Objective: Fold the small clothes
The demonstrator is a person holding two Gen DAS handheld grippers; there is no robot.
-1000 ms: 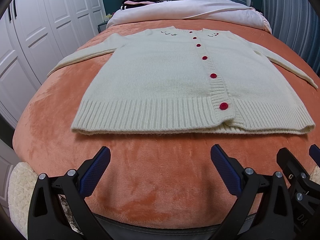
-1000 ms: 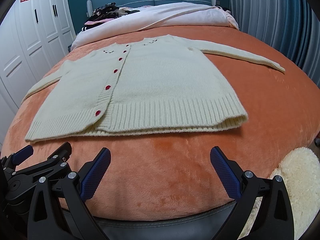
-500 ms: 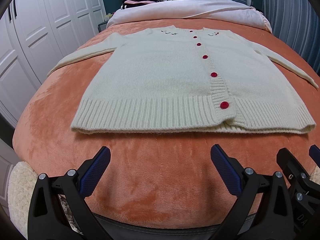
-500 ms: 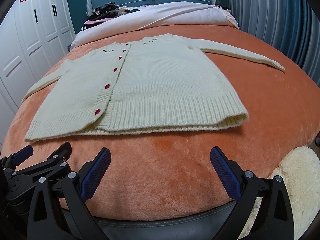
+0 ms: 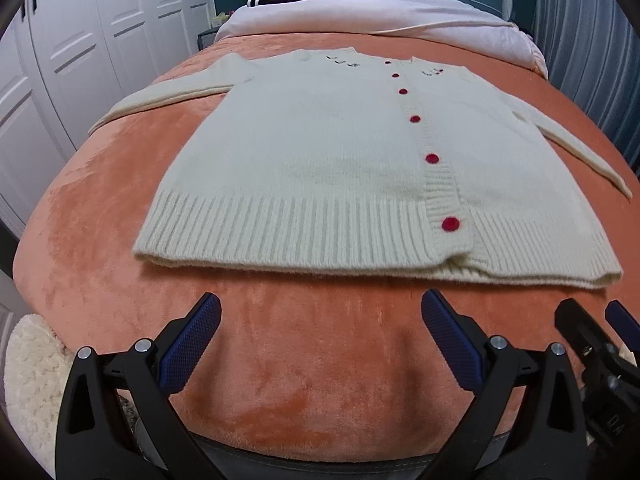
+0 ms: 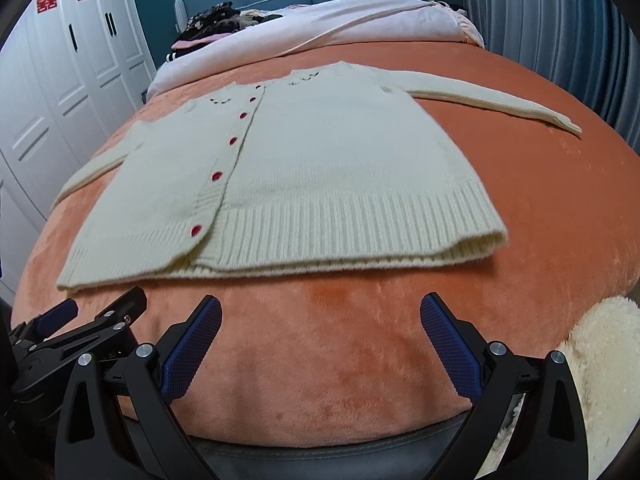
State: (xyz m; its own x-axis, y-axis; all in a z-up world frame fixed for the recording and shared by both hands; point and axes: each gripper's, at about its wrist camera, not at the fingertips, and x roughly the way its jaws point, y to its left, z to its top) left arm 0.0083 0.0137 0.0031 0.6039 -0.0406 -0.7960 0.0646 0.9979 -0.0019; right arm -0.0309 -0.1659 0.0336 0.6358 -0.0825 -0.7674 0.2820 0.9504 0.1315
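A cream knit cardigan (image 5: 320, 152) with red buttons lies flat, buttoned, on the orange bedcover, sleeves spread to both sides, ribbed hem towards me. It also shows in the right wrist view (image 6: 332, 168). My left gripper (image 5: 320, 336) is open and empty, just short of the hem near its left half. My right gripper (image 6: 320, 336) is open and empty, just short of the hem near its right half. The right gripper's body (image 5: 600, 356) shows at the edge of the left wrist view, and the left gripper's body (image 6: 76, 340) shows in the right wrist view.
The orange bedcover (image 5: 100, 208) covers the bed. A white duvet (image 5: 380, 16) and a pile of dark clothes (image 6: 212, 24) lie at the head. White wardrobes (image 5: 80, 40) stand left, curtains (image 6: 560, 20) right. A fluffy cream rug (image 6: 600, 380) lies by the foot.
Both grippers have moved slightly forward towards the cardigan's hem. Both stay open and the cardigan has not moved.
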